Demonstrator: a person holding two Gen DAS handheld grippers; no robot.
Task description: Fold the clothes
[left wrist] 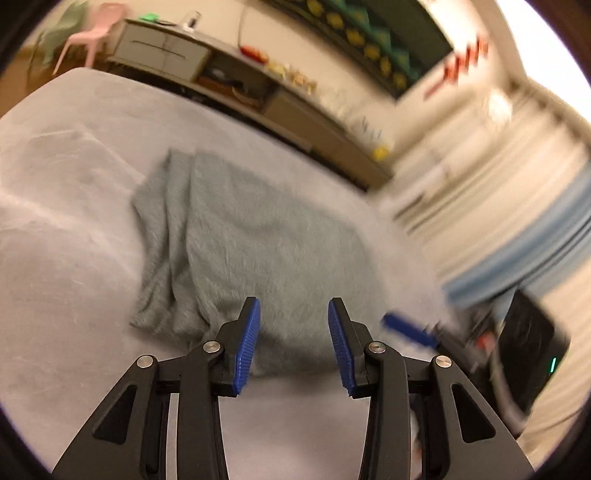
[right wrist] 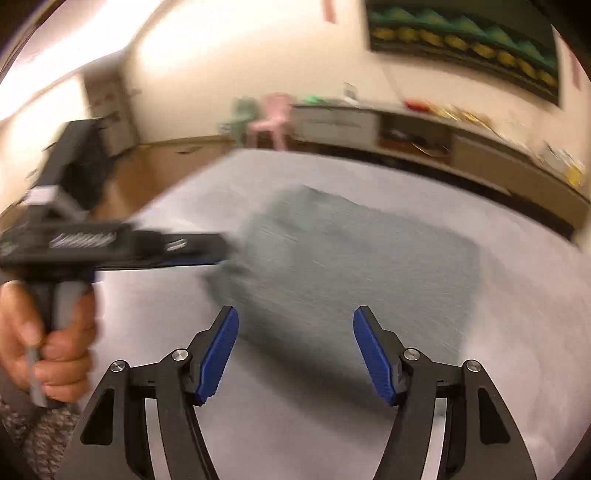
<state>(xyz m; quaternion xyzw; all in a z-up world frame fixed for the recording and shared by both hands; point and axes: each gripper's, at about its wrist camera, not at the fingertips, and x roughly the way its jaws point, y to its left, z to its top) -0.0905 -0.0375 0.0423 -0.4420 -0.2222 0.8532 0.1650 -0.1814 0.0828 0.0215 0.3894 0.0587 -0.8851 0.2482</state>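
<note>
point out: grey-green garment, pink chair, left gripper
grey-green garment (left wrist: 258, 236): left wrist view, middle of the folded top layer.
pink chair (right wrist: 271, 118): right wrist view, seat and backrest.
left gripper (left wrist: 294, 341): left wrist view, gap midway between the open blue fingertips.

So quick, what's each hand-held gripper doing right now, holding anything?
Left hand-held gripper: open, empty, above the grey-green garment.
Right hand-held gripper: open, empty.

Beyond the tongs we saw a long low cabinet (right wrist: 424, 136) against a cream wall (right wrist: 229, 55), a pink chair (right wrist: 271, 120) and a dark patterned hanging (right wrist: 465, 33) above
</note>
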